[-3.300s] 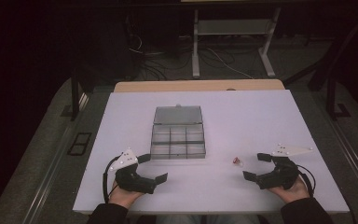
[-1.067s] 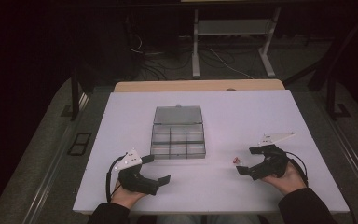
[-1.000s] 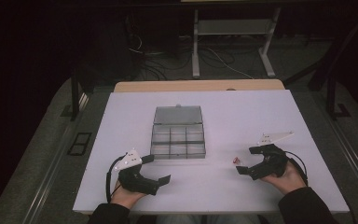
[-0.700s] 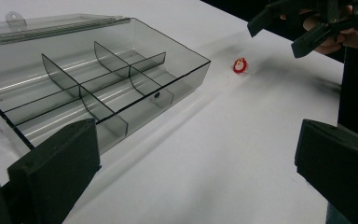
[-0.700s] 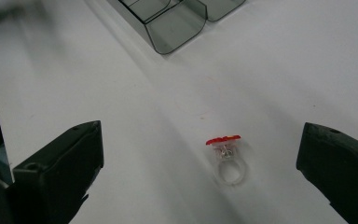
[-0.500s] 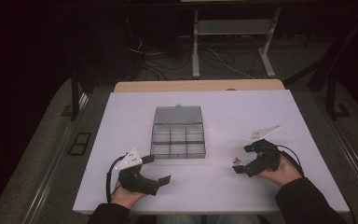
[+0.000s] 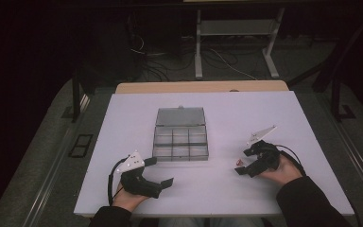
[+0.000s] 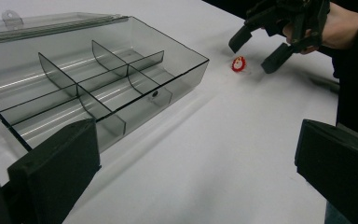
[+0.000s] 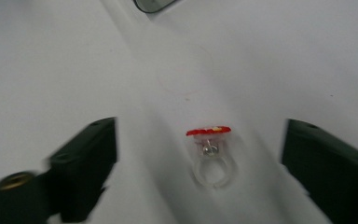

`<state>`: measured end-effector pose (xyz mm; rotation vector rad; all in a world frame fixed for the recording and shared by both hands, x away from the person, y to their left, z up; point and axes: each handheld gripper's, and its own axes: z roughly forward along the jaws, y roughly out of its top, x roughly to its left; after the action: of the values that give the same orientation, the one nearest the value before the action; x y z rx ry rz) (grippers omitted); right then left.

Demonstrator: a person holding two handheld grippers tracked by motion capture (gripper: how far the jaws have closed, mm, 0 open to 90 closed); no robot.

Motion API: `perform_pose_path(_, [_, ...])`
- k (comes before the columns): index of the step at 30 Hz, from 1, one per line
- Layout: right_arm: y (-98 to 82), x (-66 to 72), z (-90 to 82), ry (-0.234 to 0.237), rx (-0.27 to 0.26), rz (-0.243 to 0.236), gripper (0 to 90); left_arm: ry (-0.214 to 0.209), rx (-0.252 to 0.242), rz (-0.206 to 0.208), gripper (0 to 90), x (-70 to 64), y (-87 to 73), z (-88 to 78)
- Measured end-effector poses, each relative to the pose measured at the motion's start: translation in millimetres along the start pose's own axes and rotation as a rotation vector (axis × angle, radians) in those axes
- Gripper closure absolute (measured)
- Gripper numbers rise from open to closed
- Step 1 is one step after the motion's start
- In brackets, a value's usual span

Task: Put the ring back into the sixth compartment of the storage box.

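1. Black and spread wide, the left gripper (image 7: 158,171) sits at the near left of the white table (image 7: 217,198), held in the person's left hand (image 7: 128,197) with nothing between its jaws. In the left gripper view its two dark jaws rise at the bottom corners with only bare tabletop between them.

2. Smoky clear plastic makes up the compartment box (image 7: 180,139) at the middle of the table, just beyond the left gripper. Its lid (image 7: 179,116) is folded back flat on the far side, and in the left gripper view the box (image 8: 93,88) shows six divided cells, which look empty as far as the glare allows.

3. A small ring with a red top (image 7: 239,162) lies on the table to the right of the box, apart from it and close to the near edge of the right side. The right gripper view shows the ring (image 9: 210,156) with a clear band and a red disc with a little yellow on it, though the picture is blurred.

4. The right gripper (image 7: 244,161), held in the person's right hand (image 7: 283,168), straddles the ring. Its jaws have just been closing, yet they are spread on either side of the ring with gaps showing, so nothing is grasped. The left gripper view shows the same gripper (image 8: 256,48) with the ring (image 8: 238,64) lying on the table between its tips.
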<state>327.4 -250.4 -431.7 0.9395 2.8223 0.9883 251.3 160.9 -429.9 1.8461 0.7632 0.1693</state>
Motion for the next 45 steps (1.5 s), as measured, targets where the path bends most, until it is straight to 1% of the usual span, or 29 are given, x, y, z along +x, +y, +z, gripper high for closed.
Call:
perform_pose_path(1, [-0.3,-0.9,0.0,-0.014,0.005,-0.007,21.6,0.000,0.000,-0.002,0.0,-0.2,-0.1,0.1])
perform_pose_path(2, [-0.3,-0.5,-0.6,-0.009,0.006,-0.010,25.1,-0.001,0.001,-0.001,0.0,-0.2,0.0,0.1])
perform_pose_path(4, [0.1,-0.5,-0.8,-0.015,0.003,-0.023,28.4,-0.001,0.001,-0.001,0.0,-0.2,-0.1,0.2])
perform_pose_path(7, [0.4,-0.5,-0.4,-0.015,0.004,-0.032,32.4,-0.001,0.001,-0.001,0.0,-0.3,-0.1,0.3])
perform_pose_path(12, [0.4,-0.4,1.8,-0.022,0.013,-0.045,35.6,-0.002,0.002,-0.001,0.0,-0.3,-0.2,0.4])
perform_pose_path(21, [0.3,-0.2,5.0,-0.051,0.025,-0.058,44.0,-0.002,0.001,-0.002,0.0,-0.2,-0.3,0.5])
perform_pose_path(23, [0.6,-0.1,5.7,-0.065,0.024,-0.058,45.1,-0.002,0.001,-0.002,0.0,0.0,-0.3,0.6])
perform_pose_path(25, [1.0,0.2,6.5,-0.066,0.026,-0.059,47.8,-0.003,0.001,-0.003,0.0,-0.1,-0.3,0.7])
perform_pose_path(34, [1.4,2.1,7.4,-0.064,0.029,-0.080,66.1,-0.002,0.002,-0.003,0.0,-0.3,-0.3,0.8])
perform_pose_path(39, [1.4,2.7,7.5,-0.072,0.029,-0.086,69.0,-0.002,0.001,-0.003,0.0,-0.3,-0.4,0.9])
perform_pose_path(45, [1.1,1.0,6.6,-0.050,0.026,-0.072,70.2,-0.003,0.002,-0.002,0.0,-0.3,-0.4,1.1])
